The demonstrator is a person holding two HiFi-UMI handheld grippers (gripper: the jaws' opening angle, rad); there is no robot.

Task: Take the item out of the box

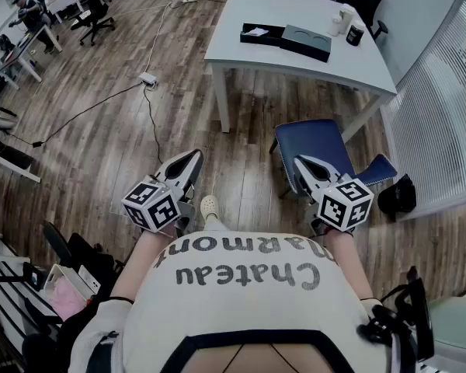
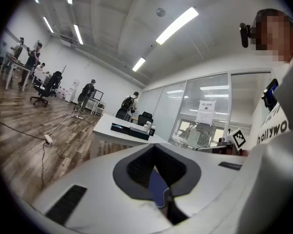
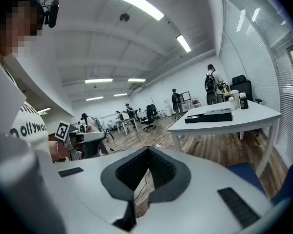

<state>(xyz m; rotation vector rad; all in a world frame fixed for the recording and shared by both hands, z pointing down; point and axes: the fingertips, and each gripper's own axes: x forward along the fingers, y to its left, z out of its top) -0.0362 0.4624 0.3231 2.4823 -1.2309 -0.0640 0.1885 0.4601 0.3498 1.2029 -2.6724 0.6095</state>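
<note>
On the white table (image 1: 295, 64) far ahead lies a dark flat box (image 1: 306, 42) with a grey top, and beside it a black tray (image 1: 262, 33) with a white slip in it. The same box shows small in the left gripper view (image 2: 131, 130) and the right gripper view (image 3: 218, 115). My left gripper (image 1: 192, 157) and right gripper (image 1: 300, 162) are held close to my body, well short of the table, over the wooden floor. Both point forward and slightly down. In both gripper views the left gripper's (image 2: 155, 147) and the right gripper's (image 3: 147, 150) jaws meet at the tips with nothing between them.
A blue chair (image 1: 318, 142) stands between me and the table, just ahead of the right gripper. Two cups (image 1: 347, 23) sit at the table's far right corner. A power strip (image 1: 147, 78) with cables lies on the floor to the left. People work at desks (image 1: 31, 22) far left.
</note>
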